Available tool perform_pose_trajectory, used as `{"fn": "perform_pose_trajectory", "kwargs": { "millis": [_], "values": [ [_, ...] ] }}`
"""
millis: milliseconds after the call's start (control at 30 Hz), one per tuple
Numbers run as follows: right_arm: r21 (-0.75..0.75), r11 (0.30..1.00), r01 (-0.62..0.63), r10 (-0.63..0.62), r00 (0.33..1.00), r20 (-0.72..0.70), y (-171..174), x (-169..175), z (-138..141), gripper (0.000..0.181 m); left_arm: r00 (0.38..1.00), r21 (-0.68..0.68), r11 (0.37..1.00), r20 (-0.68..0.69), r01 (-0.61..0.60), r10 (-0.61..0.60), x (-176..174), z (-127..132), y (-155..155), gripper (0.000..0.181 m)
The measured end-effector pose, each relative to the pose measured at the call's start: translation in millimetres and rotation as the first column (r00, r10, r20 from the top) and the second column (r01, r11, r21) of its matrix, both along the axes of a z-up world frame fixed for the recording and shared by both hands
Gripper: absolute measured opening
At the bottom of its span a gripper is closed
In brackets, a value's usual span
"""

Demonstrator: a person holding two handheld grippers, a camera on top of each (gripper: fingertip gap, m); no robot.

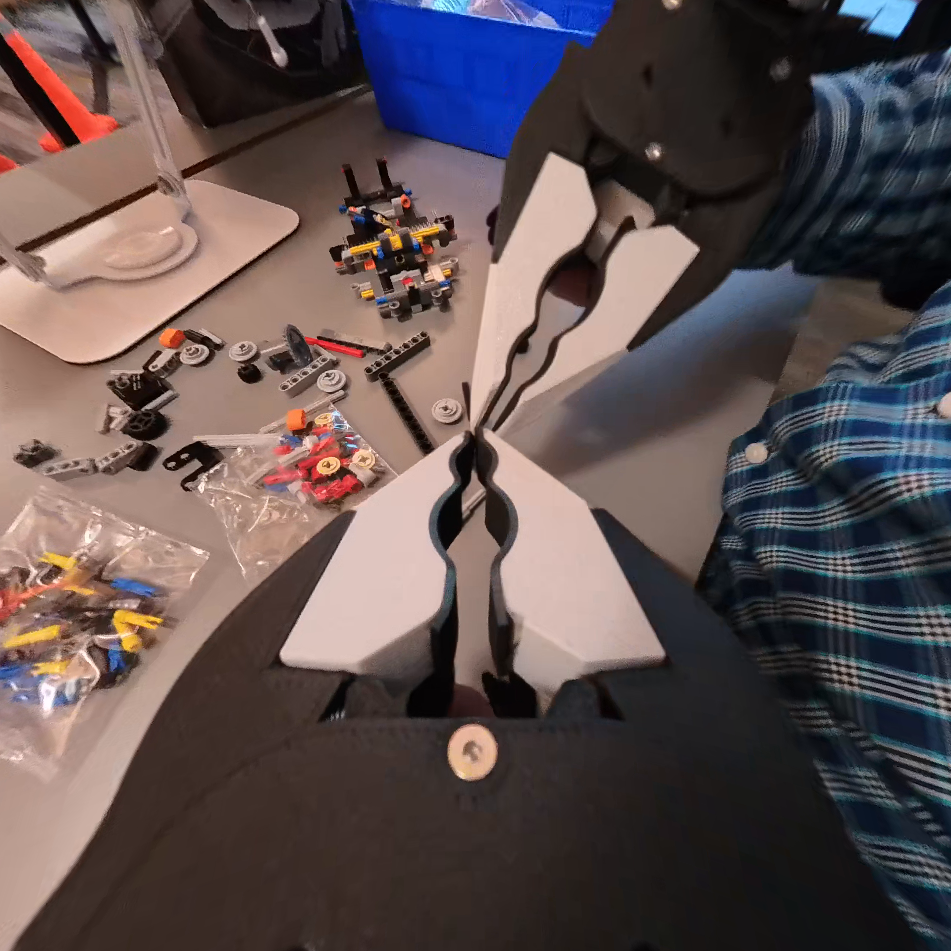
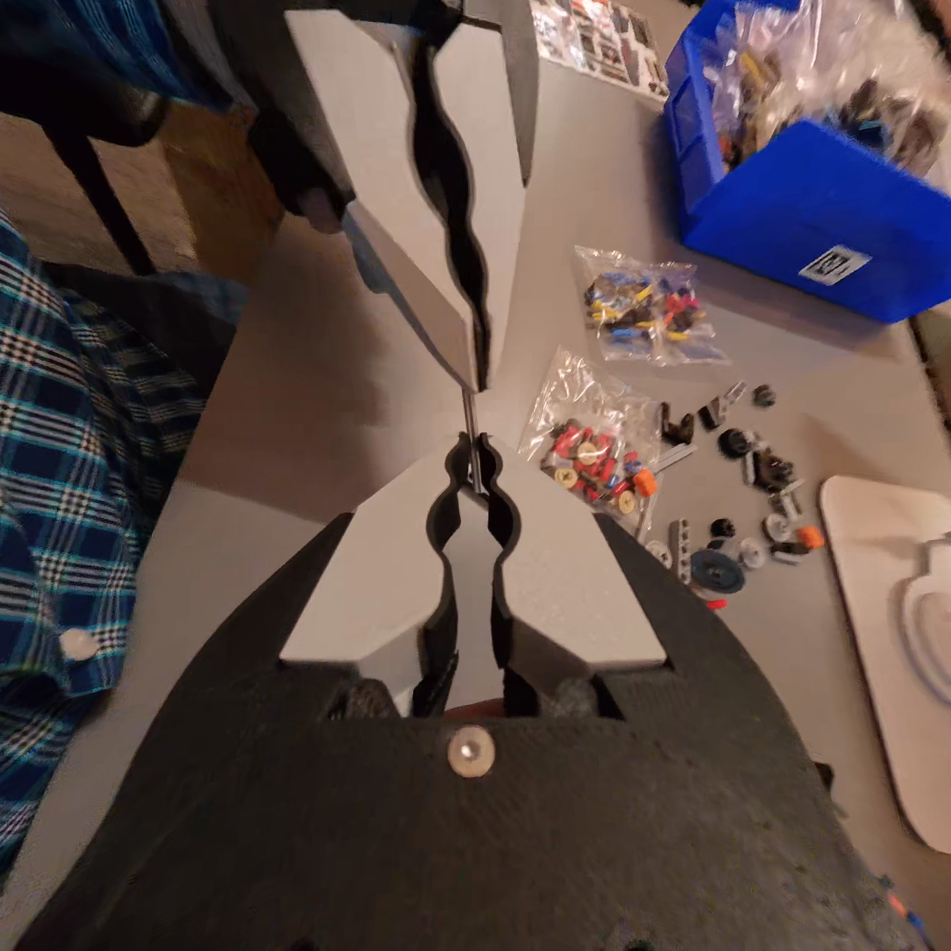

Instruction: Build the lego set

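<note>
A thin dark grey axle [image 2: 469, 417] is held in the air between my two grippers, above the grey table [image 2: 288, 391]. My right gripper [image 2: 473, 443] is shut on its lower part, with the axle running back between the pads. My left gripper [image 1: 473, 438] is shut on its other end. It shows in the right wrist view [image 2: 478, 383] coming down from the top. The right gripper [image 1: 483, 422] shows tip to tip with it in the left wrist view, a sliver of axle [image 1: 465, 399] beside it. The partly built model [image 1: 396, 247] stands farther back.
Loose beams, wheels and pins [image 1: 288, 360] and a long black beam [image 1: 406, 411] lie left of the grippers. Two clear bags of small parts [image 1: 314, 463] [image 1: 72, 612] lie nearer. A blue bin [image 1: 453, 67] stands behind, a white stand base [image 1: 128, 267] at left. A plaid sleeve [image 1: 849, 566] is at right. Both grippers' tips are close together, under 4 cm apart. Between my right fingertips and the partly built model [image 1: 396, 247] there is roughly 20 cm.
</note>
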State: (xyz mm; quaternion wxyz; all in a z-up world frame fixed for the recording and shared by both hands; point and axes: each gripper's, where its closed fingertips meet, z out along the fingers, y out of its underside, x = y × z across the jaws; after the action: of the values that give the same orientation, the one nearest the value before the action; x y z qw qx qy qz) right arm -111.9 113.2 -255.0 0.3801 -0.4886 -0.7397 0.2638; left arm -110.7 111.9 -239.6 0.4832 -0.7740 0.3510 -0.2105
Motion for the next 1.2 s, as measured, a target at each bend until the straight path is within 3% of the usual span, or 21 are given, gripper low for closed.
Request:
{"fn": "perform_pose_trajectory", "kwargs": {
  "millis": [133, 267, 367, 533, 667, 833, 1200],
  "values": [
    [0.026, 1.0, 0.008, -0.007, 0.999, -0.033, -2.1, -7.7, 2.3, 0.0, 0.999, -0.028, 0.999, 0.039, -0.036, 0.037, -6.7, 0.4, 2.5, 0.0],
    [0.054, 0.998, 0.04, -0.036, 0.996, -0.08, 5.1, -8.8, 10.3, 0.0, 0.983, -0.064, 0.991, 0.14, -0.114, 0.122, -19.3, 6.2, 7.0, 0.023],
    [0.064, 0.995, 0.074, -0.065, 0.988, -0.139, 8.6, -12.4, 18.9, 0.0, 0.952, -0.136, 0.98, 0.248, -0.147, 0.178, -24.6, 9.1, 7.5, 0.029],
    [0.121, 0.987, 0.107, -0.081, 0.976, -0.201, 6.9, -20.8, 23.1, 0.0, 0.896, -0.218, 0.968, 0.394, -0.127, 0.206, -13.8, 11.6, 4.8, 0.019],
    [0.148, 0.983, 0.11, -0.077, 0.974, -0.213, 2.2, -25.6, 21.6, 0.0, 0.866, -0.22, 0.96, 0.432, -0.172, 0.254, -17.5, 13.6, 9.3, 0.002],
    [0.168, 0.977, 0.13, -0.087, 0.966, -0.243, 2.8, -27.8, 23.0, 0.0, 0.853, -0.215, 0.957, 0.445, -0.194, 0.273, -20.5, 14.6, 10.5, 0.001],
    [0.258, 0.953, 0.159, -0.083, 0.956, -0.282, 3.9, -31.1, 27.5, 0.0, 0.764, -0.256, 0.941, 0.553, -0.223, 0.332, -23.3, 19.8, 14.6, 0.001]
  ]
}}
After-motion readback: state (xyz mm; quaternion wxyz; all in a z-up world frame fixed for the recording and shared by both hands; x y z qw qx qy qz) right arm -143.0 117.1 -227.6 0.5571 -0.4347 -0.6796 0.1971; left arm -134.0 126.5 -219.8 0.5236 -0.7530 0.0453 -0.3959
